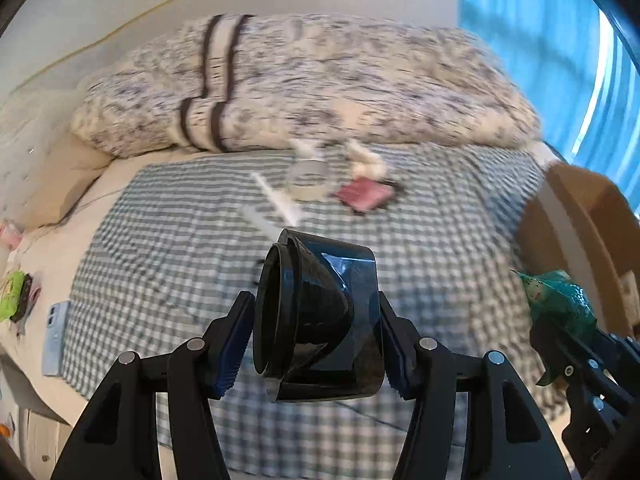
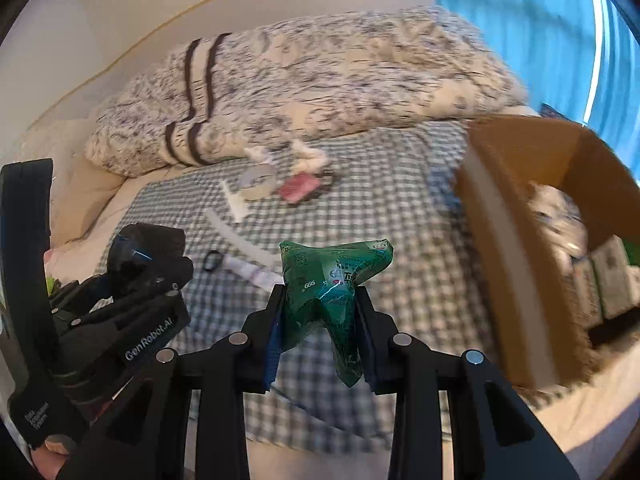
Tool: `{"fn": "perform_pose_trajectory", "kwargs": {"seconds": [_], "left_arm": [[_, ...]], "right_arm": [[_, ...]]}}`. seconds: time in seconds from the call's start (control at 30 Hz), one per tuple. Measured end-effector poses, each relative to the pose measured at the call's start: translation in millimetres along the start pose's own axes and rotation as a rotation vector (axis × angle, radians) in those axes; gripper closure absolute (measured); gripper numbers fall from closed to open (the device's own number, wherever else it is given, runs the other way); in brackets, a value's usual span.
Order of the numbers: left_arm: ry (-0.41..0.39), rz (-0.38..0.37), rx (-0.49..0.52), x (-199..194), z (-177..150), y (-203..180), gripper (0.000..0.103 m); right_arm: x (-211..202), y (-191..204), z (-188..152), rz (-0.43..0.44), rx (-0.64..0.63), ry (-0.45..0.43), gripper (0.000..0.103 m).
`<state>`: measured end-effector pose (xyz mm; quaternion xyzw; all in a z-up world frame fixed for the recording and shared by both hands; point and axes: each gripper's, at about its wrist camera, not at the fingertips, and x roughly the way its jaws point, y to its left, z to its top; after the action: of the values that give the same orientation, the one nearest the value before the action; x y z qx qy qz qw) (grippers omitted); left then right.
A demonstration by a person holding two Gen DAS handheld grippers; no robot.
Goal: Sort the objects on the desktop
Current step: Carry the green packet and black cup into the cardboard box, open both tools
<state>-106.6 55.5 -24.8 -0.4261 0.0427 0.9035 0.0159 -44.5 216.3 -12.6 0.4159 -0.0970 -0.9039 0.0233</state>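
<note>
While both grippers are hanging loaded above the checked blanket, the cardboard box is sitting at the blanket's right edge, and that is the relation the coming move seems to turn on. The right gripper is pinching a crumpled green packet, its two pads closed in on the packet's narrow middle, with the packet's long axis running up and away from the fingers. The box is lying just to the right of this gripper and slightly ahead, open side up, with some items already inside, so the right hand is the nearer one to it. The left gripper is clamping a black plastic cup-like piece, held sideways with its round mouth facing left; its jaws are spread wide to span it. From this gripper the box is lying well off to the right, beyond the other gripper. Near the blanket's far edge, by the patterned quilt, a tape roll, a red packet and white strips are waiting unsorted, blurred.
</note>
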Motion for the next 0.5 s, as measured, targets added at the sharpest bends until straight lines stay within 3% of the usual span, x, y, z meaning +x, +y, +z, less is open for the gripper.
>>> {"fn": "perform_pose_trajectory", "kwargs": {"seconds": [0.3,0.5], "left_arm": [[-0.019,-0.215,0.173,-33.0,18.9,-151.3,0.044],[-0.079,-0.284,0.256,-54.3,45.7,-228.4,0.044]], "right_arm": [[-77.0,-115.5,16.0,-0.123,0.141,-0.120,0.071],[-102.5,-180.0,40.2,-0.220,0.195,-0.168,0.071]]}}
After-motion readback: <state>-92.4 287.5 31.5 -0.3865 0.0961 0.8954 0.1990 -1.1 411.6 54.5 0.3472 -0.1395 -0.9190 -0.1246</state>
